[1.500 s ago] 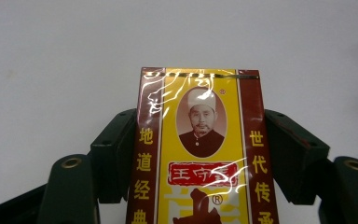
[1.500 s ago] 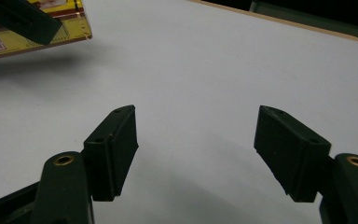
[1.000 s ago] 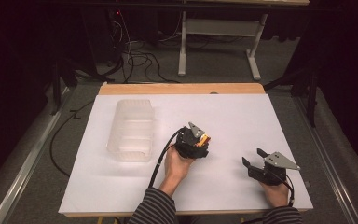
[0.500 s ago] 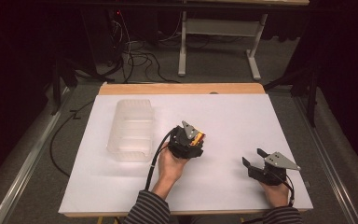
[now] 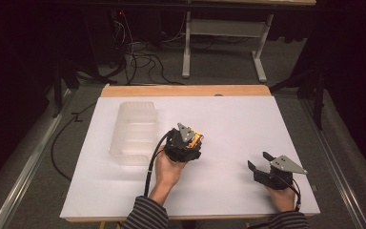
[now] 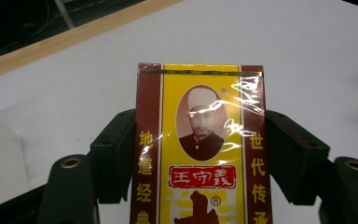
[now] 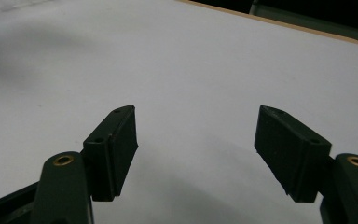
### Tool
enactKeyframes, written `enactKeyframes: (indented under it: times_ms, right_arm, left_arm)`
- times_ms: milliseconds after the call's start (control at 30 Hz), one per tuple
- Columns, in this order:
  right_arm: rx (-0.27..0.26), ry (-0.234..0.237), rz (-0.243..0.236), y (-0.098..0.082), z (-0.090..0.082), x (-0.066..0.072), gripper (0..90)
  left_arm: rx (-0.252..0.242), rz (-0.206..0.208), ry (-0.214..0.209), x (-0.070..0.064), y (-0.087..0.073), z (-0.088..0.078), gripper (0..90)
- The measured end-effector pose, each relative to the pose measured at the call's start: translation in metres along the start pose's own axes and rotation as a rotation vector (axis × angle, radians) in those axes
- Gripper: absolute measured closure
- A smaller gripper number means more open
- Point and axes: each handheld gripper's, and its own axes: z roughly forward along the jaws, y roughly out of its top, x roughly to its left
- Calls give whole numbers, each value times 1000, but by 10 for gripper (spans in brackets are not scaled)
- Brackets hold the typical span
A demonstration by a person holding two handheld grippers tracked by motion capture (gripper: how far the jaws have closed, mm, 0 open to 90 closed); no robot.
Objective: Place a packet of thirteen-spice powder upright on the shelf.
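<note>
While my left gripper point(image 5: 190, 137) clamps a yellow-and-maroon packet point(image 6: 200, 154) by its two long edges, the packet's long axis runs straight out along the jaws, its top end pointing away from me over the white table point(image 5: 228, 119). A clear plastic container point(image 5: 132, 133) lies just to the left of that hand, far nearer to it than to my right gripper point(image 5: 259, 164), which rests well apart, jaws spread wide and empty.
</note>
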Motion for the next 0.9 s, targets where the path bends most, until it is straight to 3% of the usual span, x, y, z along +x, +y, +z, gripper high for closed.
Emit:
enactKeyframes:
  times_ms: [900]
  right_arm:
    - [1, 0, -3, 0, 0, 0, 305]
  left_arm:
    - [-40, -55, 48, 28, -8, -21, 327]
